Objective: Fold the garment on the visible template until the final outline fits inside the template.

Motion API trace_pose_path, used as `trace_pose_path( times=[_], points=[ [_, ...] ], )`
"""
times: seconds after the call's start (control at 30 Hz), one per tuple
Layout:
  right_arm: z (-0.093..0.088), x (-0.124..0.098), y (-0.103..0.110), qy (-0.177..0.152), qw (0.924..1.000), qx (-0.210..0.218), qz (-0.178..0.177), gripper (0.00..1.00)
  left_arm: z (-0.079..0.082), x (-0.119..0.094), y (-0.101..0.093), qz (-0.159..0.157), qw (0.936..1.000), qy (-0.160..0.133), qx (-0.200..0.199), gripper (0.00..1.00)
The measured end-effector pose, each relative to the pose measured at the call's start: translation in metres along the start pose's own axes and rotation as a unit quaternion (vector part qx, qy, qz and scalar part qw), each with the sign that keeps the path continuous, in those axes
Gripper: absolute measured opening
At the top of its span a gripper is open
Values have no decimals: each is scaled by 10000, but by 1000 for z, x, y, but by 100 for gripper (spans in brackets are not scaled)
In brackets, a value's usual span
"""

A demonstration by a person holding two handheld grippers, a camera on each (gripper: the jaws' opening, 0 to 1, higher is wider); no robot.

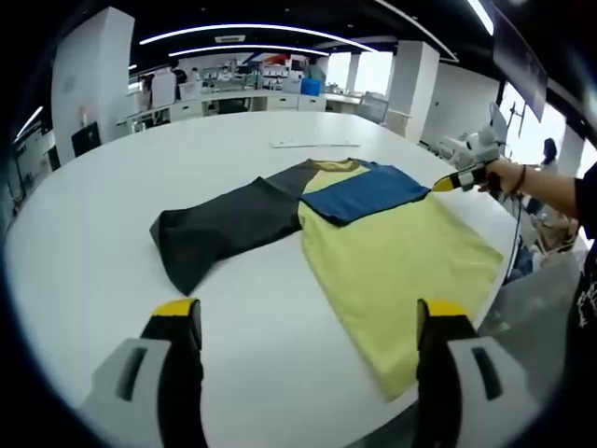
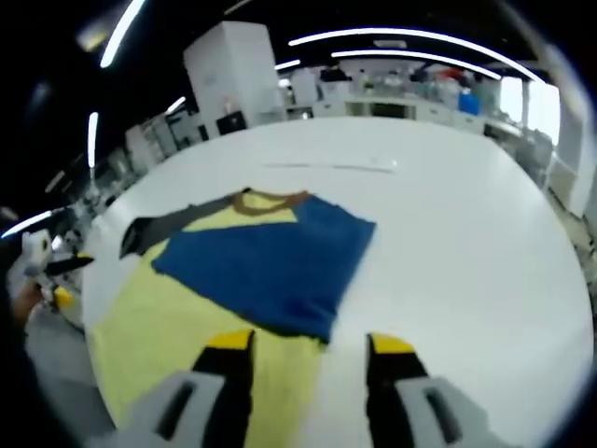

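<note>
A garment (image 1: 392,252) lies flat on the white round table (image 1: 93,252). Its body is yellow, its dark grey sleeve (image 1: 224,224) is spread out to the left, and its blue sleeve (image 1: 364,191) is folded across the chest. My left gripper (image 1: 308,322) hovers open over bare table, short of the garment's hem. A hand holds my right gripper (image 1: 457,180) at the blue sleeve's far right edge. In the right gripper view, the right gripper (image 2: 310,345) stands open just at the corner of the blue sleeve (image 2: 270,261), with nothing between its jaws.
A thin white flat strip (image 1: 312,143) (image 2: 336,166) lies on the table beyond the collar. The person's arm (image 1: 550,191) reaches in from the right. The left gripper (image 2: 56,271) sits at the table edge. Desks and pillars stand far behind.
</note>
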State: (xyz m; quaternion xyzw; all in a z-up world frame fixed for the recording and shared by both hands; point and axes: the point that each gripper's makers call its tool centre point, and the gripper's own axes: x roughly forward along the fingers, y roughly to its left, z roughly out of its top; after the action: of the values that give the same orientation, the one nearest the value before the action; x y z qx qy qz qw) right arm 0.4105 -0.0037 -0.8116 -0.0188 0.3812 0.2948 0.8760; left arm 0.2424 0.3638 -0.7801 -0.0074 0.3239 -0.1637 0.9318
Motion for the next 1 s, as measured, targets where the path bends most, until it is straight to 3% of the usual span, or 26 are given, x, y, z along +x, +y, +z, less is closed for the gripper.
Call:
trace_pose_path(
  times=[0.17,0.33,0.47,0.77,1.0],
  points=[
    [1,-8,5,-158,9995,-184,179,72,3,1,7,16,9999,-58,-98,92],
    [1,-22,19,-312,9984,-374,291,80,5,5,16,66,9999,-49,-117,89],
    [2,-32,30,-460,9971,-430,422,88,8,8,28,175,9986,-183,-471,85],
    [-4,-49,45,-488,9953,-709,437,89,7,14,69,587,9946,-291,-799,77],
    [1,-66,65,-682,9911,-888,722,95,3,23,91,776,9919,-290,-964,65]
  ],
)
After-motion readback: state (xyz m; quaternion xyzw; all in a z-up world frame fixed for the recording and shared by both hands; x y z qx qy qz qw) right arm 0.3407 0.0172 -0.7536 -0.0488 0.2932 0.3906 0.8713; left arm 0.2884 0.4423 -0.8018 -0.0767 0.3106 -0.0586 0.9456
